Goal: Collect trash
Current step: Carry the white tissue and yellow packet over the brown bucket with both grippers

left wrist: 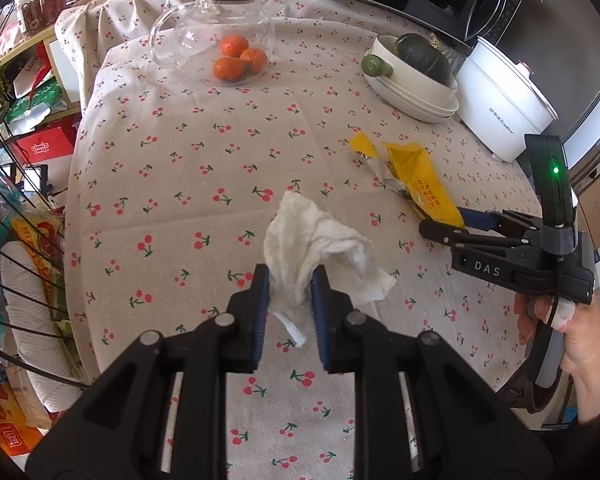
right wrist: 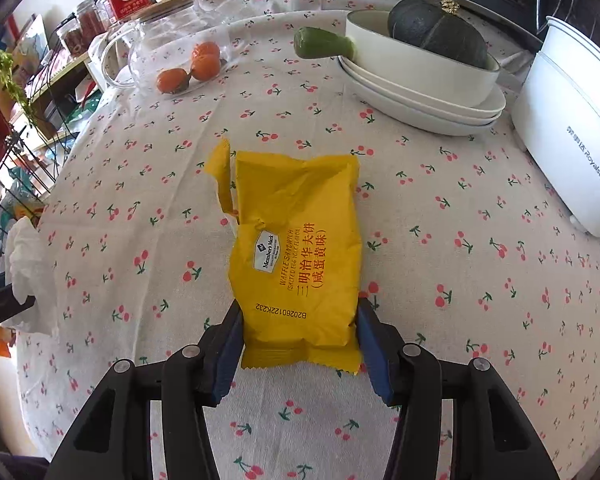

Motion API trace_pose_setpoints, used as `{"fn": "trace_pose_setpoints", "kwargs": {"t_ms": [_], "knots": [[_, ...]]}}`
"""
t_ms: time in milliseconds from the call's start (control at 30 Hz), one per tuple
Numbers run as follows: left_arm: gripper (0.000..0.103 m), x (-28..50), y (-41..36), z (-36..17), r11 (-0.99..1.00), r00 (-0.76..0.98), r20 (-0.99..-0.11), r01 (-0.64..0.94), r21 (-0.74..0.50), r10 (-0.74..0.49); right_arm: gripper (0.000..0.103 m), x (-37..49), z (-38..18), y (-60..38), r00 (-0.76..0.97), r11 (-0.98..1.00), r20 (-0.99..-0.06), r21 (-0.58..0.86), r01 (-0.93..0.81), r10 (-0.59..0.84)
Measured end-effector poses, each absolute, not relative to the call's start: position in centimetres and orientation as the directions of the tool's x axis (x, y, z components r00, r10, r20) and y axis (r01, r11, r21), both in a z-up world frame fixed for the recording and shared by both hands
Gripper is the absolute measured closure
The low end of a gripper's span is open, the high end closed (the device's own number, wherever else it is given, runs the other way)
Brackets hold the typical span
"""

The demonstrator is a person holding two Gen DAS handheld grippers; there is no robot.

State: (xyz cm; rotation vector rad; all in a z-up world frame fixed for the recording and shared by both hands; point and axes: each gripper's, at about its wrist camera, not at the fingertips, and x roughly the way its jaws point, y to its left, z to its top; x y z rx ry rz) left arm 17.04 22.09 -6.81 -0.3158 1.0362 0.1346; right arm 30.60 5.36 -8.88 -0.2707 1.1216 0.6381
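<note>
My left gripper [left wrist: 290, 280] is clamped on a crumpled white tissue [left wrist: 320, 248], lifted clear of the cherry-print tablecloth [left wrist: 180, 168]; the tissue's lower tail hangs between the blue pads, and I cannot see how far it runs behind them. My right gripper [right wrist: 298, 332] has its pads pressed against both long edges of a torn yellow snack wrapper [right wrist: 296, 256] that lies flat on the cloth, its ripped flap curling up at the far left corner. In the left view only one blue pad of that gripper shows, the wrapper hiding the other. Beyond sit a glass teapot [left wrist: 212, 32] with three oranges [left wrist: 238, 58], a stack of white dishes [right wrist: 420, 84] holding a dark green squash [right wrist: 436, 32], and a white cooker [right wrist: 568, 152] cut off at the right edge.
</note>
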Motion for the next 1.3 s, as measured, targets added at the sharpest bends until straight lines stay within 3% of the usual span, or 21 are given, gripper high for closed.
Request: {"fn": "trace_pose_setpoints", "kwargs": {"t_ms": [700,833,1033,1300], "knots": [[0.08,15.3,12.3,-3.7,0.968,0.543,-0.819,-0.045,-0.248,-0.185,0.049,20.5,-4.8,-11.0,0.387,0.841,-0.884,0.014,-0.541,0.264],[0.08,15.5,10.0,-3.3,0.967,0.538,-0.815,0.0,-0.254,-0.214,0.049,19.5,-4.3,-14.4,0.396,0.888,-0.898,-0.015,-0.46,0.191],[0.08,15.5,5.5,-2.8,0.964,0.532,-0.806,0.09,-0.249,-0.257,0.048,18.7,-3.8,-20.0,0.373,0.943,-0.906,0.075,-0.324,0.2],[0.08,16.0,-2.5,-3.7,0.951,0.489,-0.821,0.227,-0.208,-0.296,0.047,16.8,-4.3,-27.0,0.38,0.974,-0.914,0.062,-0.218,0.144]]}}
